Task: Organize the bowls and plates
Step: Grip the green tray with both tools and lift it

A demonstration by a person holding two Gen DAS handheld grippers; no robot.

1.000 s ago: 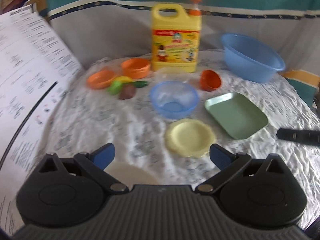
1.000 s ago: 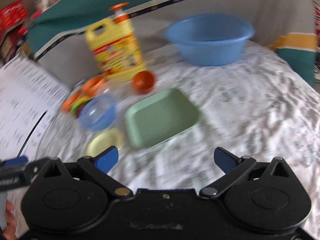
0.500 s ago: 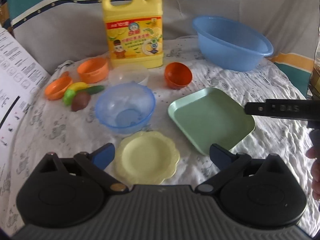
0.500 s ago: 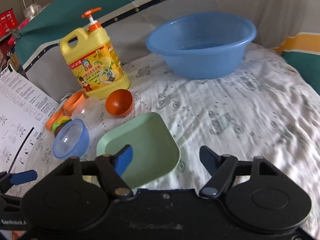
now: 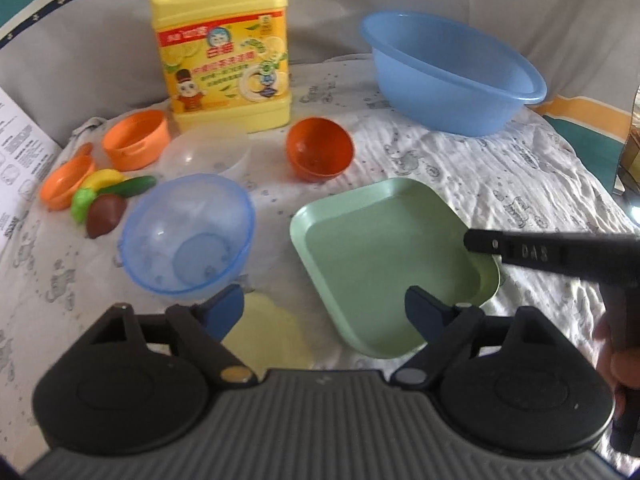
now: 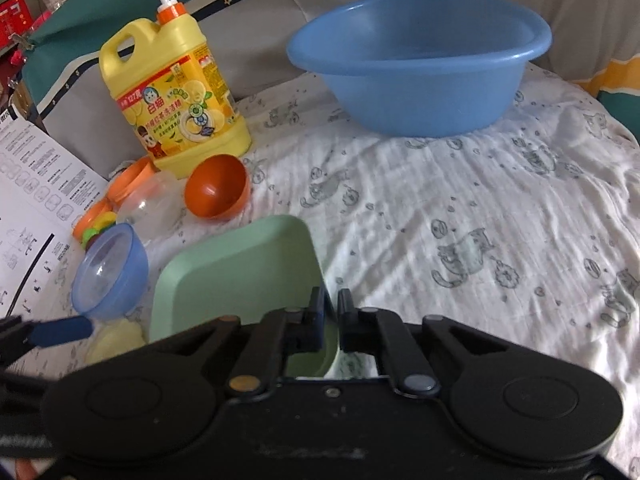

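Observation:
A green square plate (image 5: 380,256) (image 6: 236,276) lies on the white cloth. My right gripper (image 6: 330,312) is shut on its right rim; it also shows in the left wrist view (image 5: 480,242) at the plate's right corner. My left gripper (image 5: 324,308) is open and empty, low over a pale yellow plate (image 5: 268,336) (image 6: 116,340) just left of the green plate. A translucent blue bowl (image 5: 188,232) (image 6: 110,270), a clear bowl (image 5: 206,154), an orange-red bowl (image 5: 320,154) (image 6: 216,192) and two small orange dishes (image 5: 134,140) sit further back.
A large blue basin (image 5: 448,76) (image 6: 416,64) stands at the back right. A yellow detergent jug (image 5: 224,44) (image 6: 172,96) stands at the back. Toy fruit and vegetables (image 5: 104,200) lie at the left. A printed paper sheet (image 6: 32,200) lies on the left edge.
My right gripper has closed from open onto the green plate's rim. My left gripper has moved forward and lower over the yellow plate.

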